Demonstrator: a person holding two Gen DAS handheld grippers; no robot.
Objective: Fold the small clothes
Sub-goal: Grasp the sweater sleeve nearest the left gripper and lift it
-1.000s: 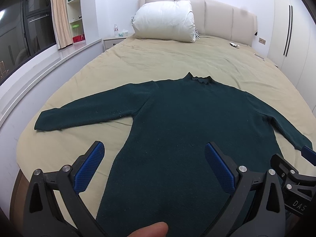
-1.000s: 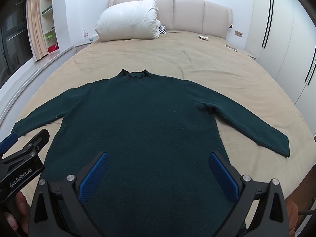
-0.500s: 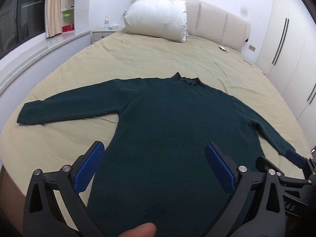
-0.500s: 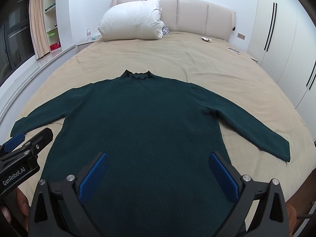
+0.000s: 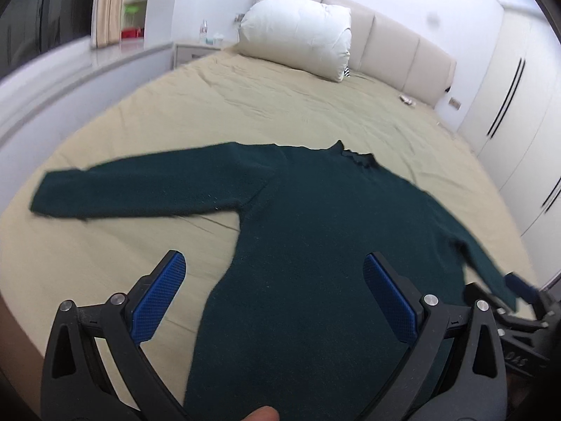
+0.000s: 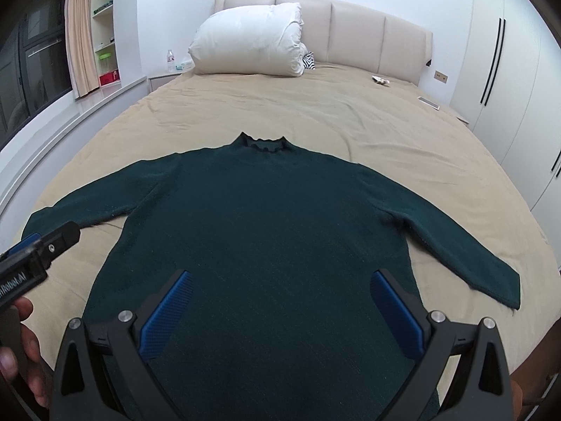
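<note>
A dark green sweater (image 6: 266, 217) lies flat on the tan bed, collar toward the headboard, both sleeves spread out sideways. In the left wrist view the sweater (image 5: 315, 231) shows its left sleeve stretched far to the left. My left gripper (image 5: 277, 284) hangs open above the sweater's lower left edge, nothing between its blue pads. My right gripper (image 6: 280, 298) stands open above the sweater's lower body, also holding nothing. The left gripper's body (image 6: 31, 266) shows at the left edge of the right wrist view, with a hand on it.
The tan bed sheet (image 6: 350, 119) runs back to a white pillow (image 6: 249, 40) and a padded headboard (image 6: 357, 38). A window ledge (image 6: 70, 119) lies along the left, white wardrobe doors (image 6: 508, 59) on the right. Small items (image 6: 380, 80) sit near the headboard.
The left gripper's view has swung left and tilted, so the left sleeve sits more central. The right gripper has edged slightly forward. The sweater has not moved; both grippers stay open.
</note>
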